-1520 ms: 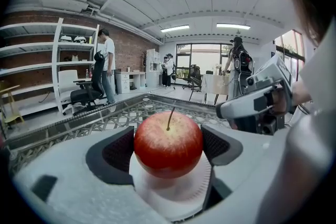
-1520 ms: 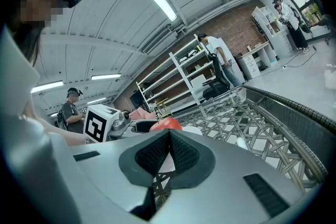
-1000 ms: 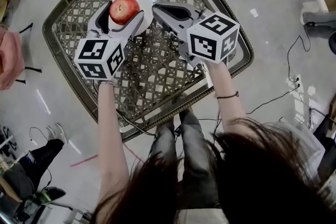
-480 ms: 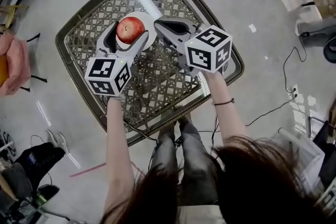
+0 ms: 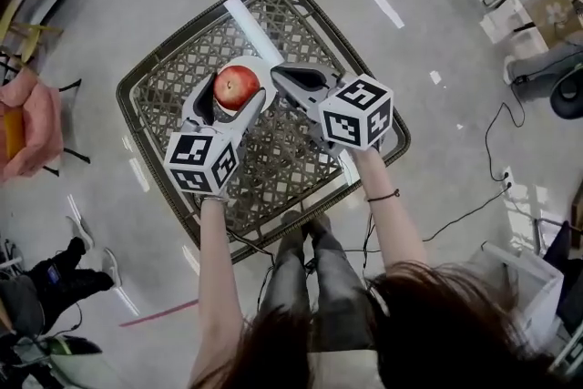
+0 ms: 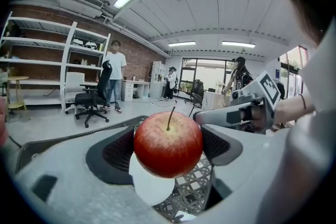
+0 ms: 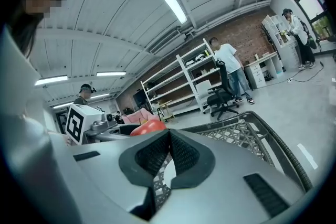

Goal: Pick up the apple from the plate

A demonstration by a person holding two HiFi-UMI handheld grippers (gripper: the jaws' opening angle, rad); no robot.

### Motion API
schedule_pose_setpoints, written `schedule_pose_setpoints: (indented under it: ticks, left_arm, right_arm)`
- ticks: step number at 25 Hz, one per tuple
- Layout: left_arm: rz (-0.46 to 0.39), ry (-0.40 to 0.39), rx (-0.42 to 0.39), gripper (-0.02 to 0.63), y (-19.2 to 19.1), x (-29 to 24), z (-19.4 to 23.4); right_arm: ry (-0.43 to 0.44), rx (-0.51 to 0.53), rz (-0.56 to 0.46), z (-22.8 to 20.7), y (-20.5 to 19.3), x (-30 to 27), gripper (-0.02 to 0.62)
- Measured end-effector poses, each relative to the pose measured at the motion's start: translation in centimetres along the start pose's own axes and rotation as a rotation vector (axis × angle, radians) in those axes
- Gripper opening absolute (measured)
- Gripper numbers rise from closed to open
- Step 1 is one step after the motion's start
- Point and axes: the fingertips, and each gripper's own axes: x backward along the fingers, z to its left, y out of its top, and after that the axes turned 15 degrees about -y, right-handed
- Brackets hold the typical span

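apple [image 6: 168, 143] clamped between left gripper [image 5: 234, 92] jaws, seemingly raised just above plate [image 6: 149, 189] beneath them. pickup judged nearly done; only carrying clear left. right gripper [image 7: 167, 136] pressed closed, empty, just beside.

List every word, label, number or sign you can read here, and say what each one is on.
Readable text: none in any view.
Cube of the left gripper: only black-and-white square marker patterns, no letters or numbers.
Cube of the right gripper: the same, patterns only.
On the apple: no sticker or label shows.
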Motion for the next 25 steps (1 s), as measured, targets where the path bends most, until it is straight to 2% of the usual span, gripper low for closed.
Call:
schedule_pose_setpoints:
  ticks: [18,25]
  left_arm:
    - [-0.012,-0.001,0.006,0.407,3.3,2.8,-3.2]
    - [-0.038,0.005,0.01,0.407,6.0,4.3,-4.6]
  right_arm:
    - [0.006,0.017,-0.026,2.3,3.2,3.1,0.009]
    - [0.021,0.015,-0.058,3.9,5.7,4.4,0.009]
